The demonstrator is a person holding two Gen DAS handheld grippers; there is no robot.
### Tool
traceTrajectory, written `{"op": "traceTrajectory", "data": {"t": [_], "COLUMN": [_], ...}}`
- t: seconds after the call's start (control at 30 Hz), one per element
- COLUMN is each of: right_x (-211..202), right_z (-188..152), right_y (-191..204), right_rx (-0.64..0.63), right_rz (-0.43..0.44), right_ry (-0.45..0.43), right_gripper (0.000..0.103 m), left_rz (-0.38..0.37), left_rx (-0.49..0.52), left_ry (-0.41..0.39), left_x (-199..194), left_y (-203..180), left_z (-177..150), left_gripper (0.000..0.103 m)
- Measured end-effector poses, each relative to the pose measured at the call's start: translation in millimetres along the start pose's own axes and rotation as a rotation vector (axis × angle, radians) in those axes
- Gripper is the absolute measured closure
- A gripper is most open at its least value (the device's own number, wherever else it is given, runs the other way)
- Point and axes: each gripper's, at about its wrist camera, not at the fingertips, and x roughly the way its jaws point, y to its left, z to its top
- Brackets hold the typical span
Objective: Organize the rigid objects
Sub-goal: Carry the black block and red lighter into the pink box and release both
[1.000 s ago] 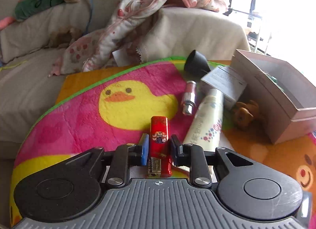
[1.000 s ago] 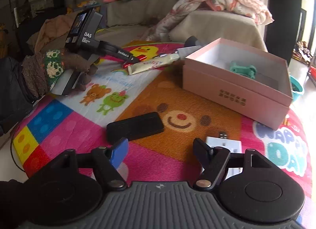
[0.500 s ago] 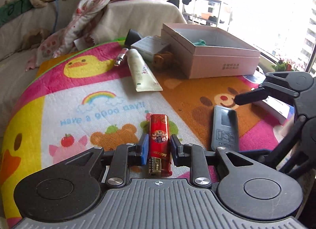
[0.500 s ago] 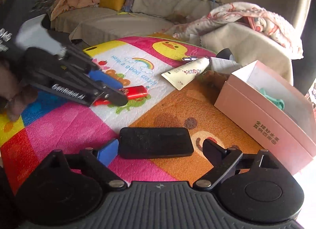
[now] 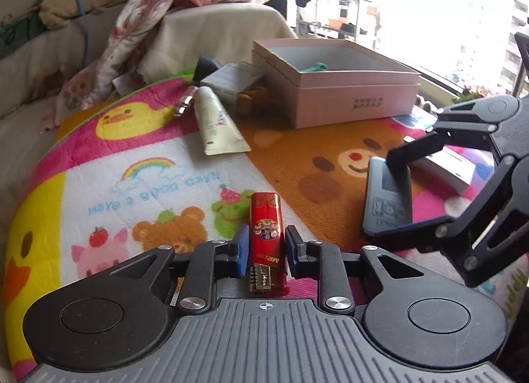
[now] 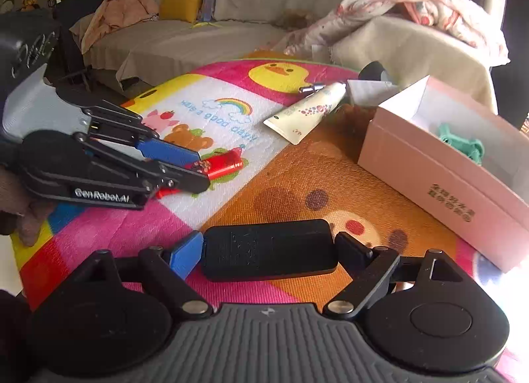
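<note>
My left gripper (image 5: 266, 247) is shut on a red lighter (image 5: 266, 227) and holds it over the cartoon play mat (image 5: 148, 168); gripper and lighter (image 6: 224, 162) also show in the right wrist view. My right gripper (image 6: 269, 249) is open, its fingers either side of a flat black device (image 6: 269, 249) lying on the mat; whether they touch it I cannot tell. The device also shows in the left wrist view (image 5: 386, 199). An open pink box (image 5: 334, 82) stands at the back right with a teal item (image 6: 461, 145) inside.
A cream tube (image 5: 216, 123), a small silver-capped tube (image 5: 183, 104), a white carton (image 5: 231, 80), a black cone (image 5: 205, 65) and a brown toy (image 5: 251, 98) lie left of the box. A white flat box (image 5: 446, 166) lies at right. Sofa and blanket behind.
My left gripper has carried the lighter right, nearer the right gripper. My right gripper has moved forward so its fingers now flank the black device.
</note>
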Motion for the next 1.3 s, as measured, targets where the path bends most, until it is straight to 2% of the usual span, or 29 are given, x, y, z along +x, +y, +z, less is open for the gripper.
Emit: {"op": "traceTrajectory", "data": {"t": [0.13,0.23,0.3,0.43,0.53,0.67,0.9,1.0,1.17,1.23,1.3], "right_x": [-36,-71,-94,-135,-148,-136,-63,-35,-21,-23,-28], "right_z": [-13,-21,-19,5,35,65,69,60,33,25,19], "right_y": [-10,-24,-35,-58,-84,-118,-153,-162,-154,-148,-143], "right_rx": [0.018,0.045,0.052,0.044,0.105,0.171,0.218,0.249,0.224,0.197,0.187], "right_rz": [-0.027,-0.083,-0.138,-0.283,-0.341,-0.363,-0.342,-0.328,-0.373,-0.376,-0.37], "right_ry": [-0.037,-0.092,-0.145,-0.298,-0.376,-0.398,-0.309,-0.252,-0.234,-0.234,-0.232], "right_gripper": [0.016,0.016,0.016,0.016,0.016,0.016,0.016,0.016,0.016,0.016,0.016], "left_rz": [-0.066,-0.116,-0.129,-0.179,-0.236,-0.192,-0.28,-0.275,-0.243,-0.185,-0.092], "left_rx": [0.043,0.068,0.1,0.123,0.071,0.036,-0.12,-0.145,-0.119,-0.119,-0.124], "left_ry": [0.003,-0.034,-0.107,-0.261,-0.276,-0.256,-0.117,-0.074,-0.13,-0.174,-0.209], "left_x": [-14,-27,-37,-42,-19,30,124,150,141,123,102], "left_y": [-21,-33,-39,-46,-44,-46,-25,-15,0,11,26], "left_z": [4,29,59,146,207,250,242,230,217,208,196], "left_gripper": [0.077,0.077,0.077,0.077,0.077,0.077,0.076,0.076,0.076,0.076,0.075]}}
